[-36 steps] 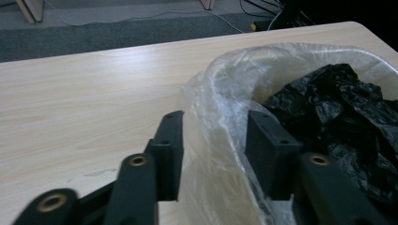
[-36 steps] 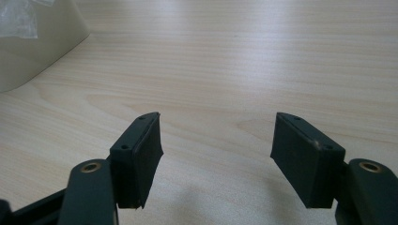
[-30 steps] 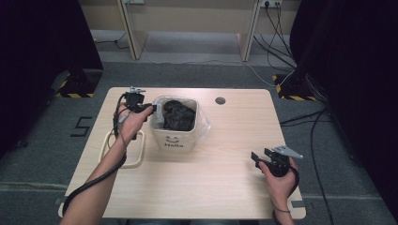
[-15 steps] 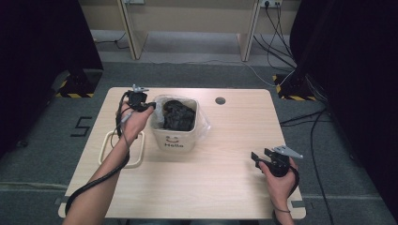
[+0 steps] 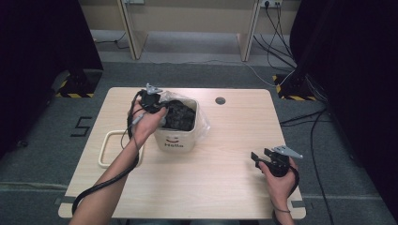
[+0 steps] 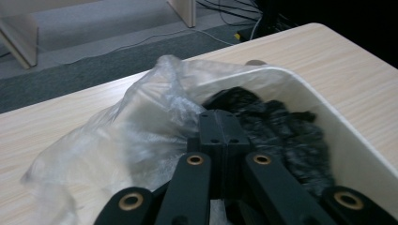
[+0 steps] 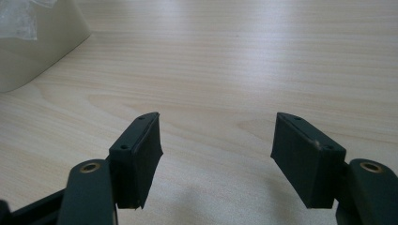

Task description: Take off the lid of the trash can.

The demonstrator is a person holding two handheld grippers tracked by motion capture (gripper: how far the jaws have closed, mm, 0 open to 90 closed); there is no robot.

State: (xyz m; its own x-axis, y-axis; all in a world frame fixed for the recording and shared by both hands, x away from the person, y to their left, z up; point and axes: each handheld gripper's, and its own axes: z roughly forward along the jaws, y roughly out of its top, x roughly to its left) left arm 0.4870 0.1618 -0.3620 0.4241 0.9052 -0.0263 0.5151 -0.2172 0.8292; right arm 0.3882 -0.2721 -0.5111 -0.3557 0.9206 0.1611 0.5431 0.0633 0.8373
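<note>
A white bin [image 5: 176, 138] marked "Hello" stands on the table's left half, lined with a clear plastic bag [image 5: 202, 126] and holding dark crumpled material [image 5: 180, 115]. My left gripper [image 5: 154, 101] hovers at the bin's far left corner, and its jaws are shut on the bag's loose edge. In the left gripper view the closed jaws of the left gripper [image 6: 224, 123] pinch the bag [image 6: 141, 122] just over the dark material [image 6: 281, 126] and the bin's rim [image 6: 328, 108]. My right gripper [image 5: 259, 159] rests open near the front right, with bare wood between the jaws of the right gripper [image 7: 216, 140].
A shallow cream tray [image 5: 107, 150] lies left of the bin, under my left forearm. A round cable hole [image 5: 220, 100] sits near the table's far edge. Bare tabletop [image 5: 225, 178] stretches between bin and right hand. Cables run on the floor behind.
My left hand has moved right, over the bin's corner, rising slightly, and the bag's edge bunches up with it. The right hand has stayed still.
</note>
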